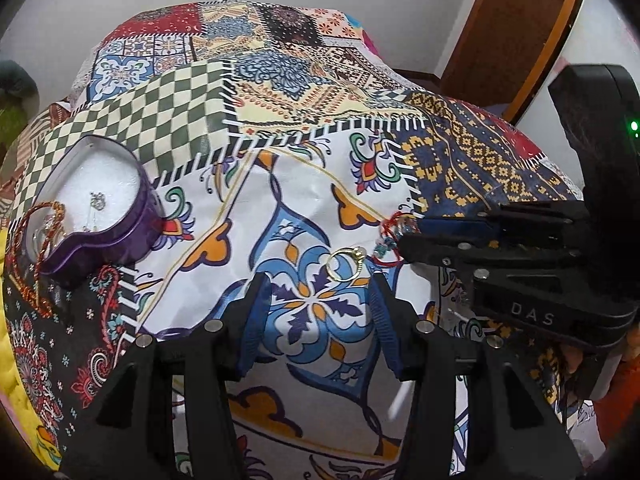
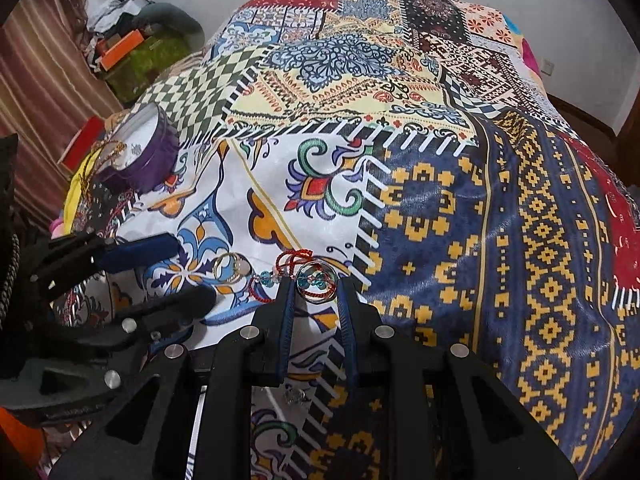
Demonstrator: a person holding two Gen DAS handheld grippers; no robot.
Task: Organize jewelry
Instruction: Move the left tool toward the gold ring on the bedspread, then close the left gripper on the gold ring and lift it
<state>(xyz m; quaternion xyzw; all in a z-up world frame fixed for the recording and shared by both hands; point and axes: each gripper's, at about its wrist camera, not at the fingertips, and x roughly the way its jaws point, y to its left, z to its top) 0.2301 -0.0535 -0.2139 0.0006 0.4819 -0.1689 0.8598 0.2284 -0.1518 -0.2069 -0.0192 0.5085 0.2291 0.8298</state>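
Note:
A purple jewelry box (image 1: 98, 216) with a white lining sits open at the left, with a beaded chain draped over its rim; it also shows in the right wrist view (image 2: 148, 152). A gold ring (image 1: 345, 266) lies on the patterned cloth just ahead of my open left gripper (image 1: 316, 286); it also shows in the right wrist view (image 2: 231, 267). My right gripper (image 2: 317, 280) is closed around a silver ring (image 2: 318, 277) tangled with a red cord bracelet with blue beads (image 2: 280, 276). In the left wrist view the right gripper (image 1: 404, 240) touches the red cord (image 1: 386, 244).
A patchwork cloth (image 2: 460, 220) covers the bed. A wooden door (image 1: 516, 32) stands at the back right. A pile of boxes and bags (image 2: 132, 40) sits by a striped curtain at the far left. A small silver piece (image 2: 295, 394) lies under the right gripper.

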